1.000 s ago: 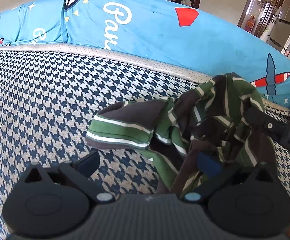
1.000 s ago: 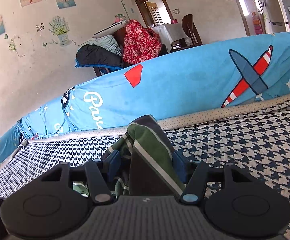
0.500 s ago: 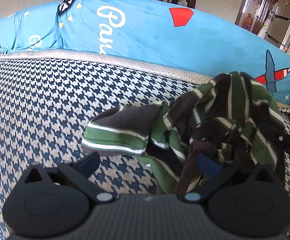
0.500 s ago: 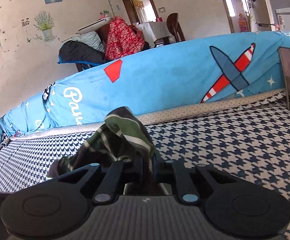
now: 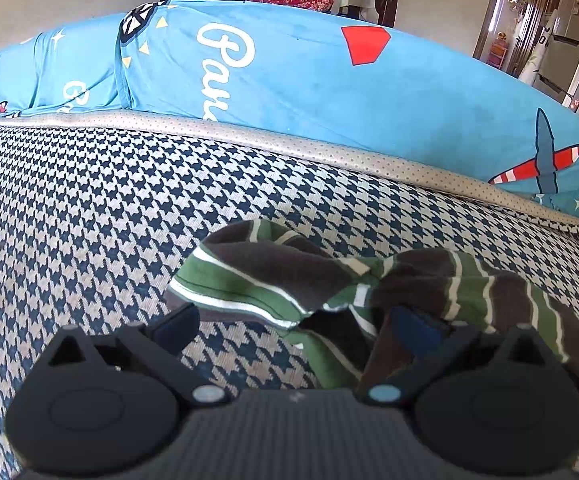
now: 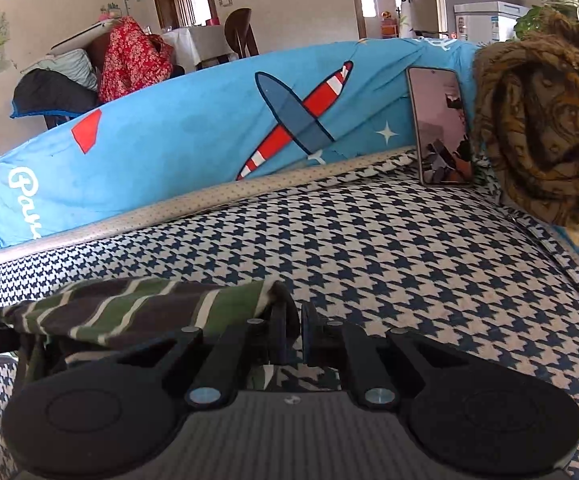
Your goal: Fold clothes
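A green, brown and white striped garment (image 5: 273, 280) lies crumpled on the houndstooth bed cover (image 5: 89, 208). My left gripper (image 5: 295, 326) is open and low over it; the cloth bunches between the fingers and drapes over the right fingertip (image 5: 413, 330). In the right wrist view the striped garment (image 6: 137, 312) stretches flat to the left of my right gripper (image 6: 293, 332). That gripper's fingers are closed to a narrow slit on the garment's right edge, and a bit of striped cloth shows beneath them.
A rolled blue cartoon quilt (image 5: 309, 80) runs along the far side of the bed. A phone (image 6: 439, 124) leans against it at the right, beside a brown patterned bundle (image 6: 541, 120). Bare bed cover (image 6: 409, 264) stretches ahead of the right gripper.
The right gripper closed on the raised garment, then swung right and down. The garment went from a lifted heap to lying low and stretched. The left gripper stayed open.
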`<state>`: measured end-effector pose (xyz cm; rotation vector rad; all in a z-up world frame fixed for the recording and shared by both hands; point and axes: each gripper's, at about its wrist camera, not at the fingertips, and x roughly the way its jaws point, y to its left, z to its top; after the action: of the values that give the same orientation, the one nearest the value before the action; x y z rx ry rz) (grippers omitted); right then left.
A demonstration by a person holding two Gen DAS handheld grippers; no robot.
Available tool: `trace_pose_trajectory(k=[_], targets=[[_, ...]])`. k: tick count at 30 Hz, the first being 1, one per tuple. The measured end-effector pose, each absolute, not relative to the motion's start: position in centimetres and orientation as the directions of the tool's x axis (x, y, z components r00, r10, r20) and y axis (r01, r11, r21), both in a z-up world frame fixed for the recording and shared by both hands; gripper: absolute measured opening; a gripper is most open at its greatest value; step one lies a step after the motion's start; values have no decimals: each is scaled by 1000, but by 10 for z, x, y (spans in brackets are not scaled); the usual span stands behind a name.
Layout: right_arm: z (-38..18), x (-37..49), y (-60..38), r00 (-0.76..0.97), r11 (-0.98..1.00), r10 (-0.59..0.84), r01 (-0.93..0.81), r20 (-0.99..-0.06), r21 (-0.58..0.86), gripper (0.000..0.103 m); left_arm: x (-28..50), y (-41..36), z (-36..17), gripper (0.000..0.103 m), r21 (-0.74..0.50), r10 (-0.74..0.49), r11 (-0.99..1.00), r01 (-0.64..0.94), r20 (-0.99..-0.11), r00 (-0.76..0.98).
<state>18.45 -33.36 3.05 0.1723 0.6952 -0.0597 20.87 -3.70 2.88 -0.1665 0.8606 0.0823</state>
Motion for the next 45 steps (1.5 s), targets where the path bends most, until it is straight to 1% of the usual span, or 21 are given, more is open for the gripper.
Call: trace_pose_trajectory(k=[2, 4, 7, 8, 11, 15, 17, 21, 23, 25, 28, 32, 33, 35, 36, 37, 38, 39, 40, 41, 45], targets=[[31, 181, -340, 761, 984, 12, 105, -649, 141, 9, 207, -35, 29, 103, -113, 7, 983, -142, -758, 653], [37, 175, -345, 778, 985, 29, 86, -628, 151, 13, 207, -33, 29, 103, -109, 16, 983, -149, -756, 655], [48, 165, -348, 820, 980, 105, 10, -563, 197, 19, 207, -29, 30, 103, -115, 26, 979, -170, -753, 657], [53, 162, -346, 830, 975, 142, -24, -539, 219, 21, 207, -28, 30, 103, -118, 28, 977, -176, -752, 658], [60, 159, -330, 844, 966, 225, -131, -487, 221, 27, 207, -24, 30, 103, -112, 47, 974, -197, -752, 657], [60, 162, -296, 817, 939, 342, -278, -464, 203, 35, 206, -17, 29, 103, -119, 58, 967, -225, -760, 648], [57, 166, -278, 797, 925, 380, -336, -469, 178, 40, 204, -13, 30, 103, -129, 57, 963, -236, -759, 648], [49, 176, -248, 779, 909, 407, -394, -476, 132, 44, 203, -5, 32, 103, -148, 61, 953, -263, -760, 647], [45, 182, -236, 775, 906, 411, -408, -480, 117, 49, 203, -2, 32, 103, -158, 59, 949, -273, -762, 645], [41, 186, -225, 769, 901, 415, -422, -487, 103, 51, 203, 0, 33, 103, -163, 57, 947, -277, -763, 643], [36, 193, -210, 757, 893, 423, -441, -498, 89, 58, 203, 2, 34, 103, -162, 57, 946, -280, -767, 639], [25, 202, -190, 731, 879, 435, -471, -526, 73, 64, 204, 4, 32, 103, -165, 54, 944, -284, -776, 629], [22, 203, -186, 734, 881, 427, -470, -528, 59, 64, 204, 5, 32, 103, -171, 49, 943, -285, -777, 627], [16, 205, -177, 740, 883, 411, -469, -533, 30, 64, 203, 7, 33, 103, -180, 47, 940, -291, -775, 630], [14, 206, -174, 745, 886, 401, -463, -533, 19, 61, 203, 8, 33, 103, -182, 47, 939, -292, -774, 632], [13, 207, -172, 751, 890, 394, -456, -530, 17, 44, 203, 8, 34, 103, -184, 47, 938, -294, -772, 634], [14, 209, -174, 755, 897, 393, -441, -525, 37, 21, 203, 9, 34, 103, -186, 48, 937, -295, -770, 636], [14, 210, -176, 759, 903, 392, -426, -519, 58, 16, 203, 10, 35, 103, -188, 48, 937, -296, -768, 638], [15, 212, -178, 764, 908, 391, -411, -514, 79, 13, 202, 9, 35, 103, -187, 47, 938, -293, -767, 640], [16, 214, -180, 768, 913, 389, -396, -509, 100, 7, 202, 8, 35, 103, -186, 46, 939, -289, -766, 641], [27, 216, -200, 819, 939, 344, -300, -460, 167, 7, 202, 5, 36, 103, -183, 42, 944, -276, -761, 647]])
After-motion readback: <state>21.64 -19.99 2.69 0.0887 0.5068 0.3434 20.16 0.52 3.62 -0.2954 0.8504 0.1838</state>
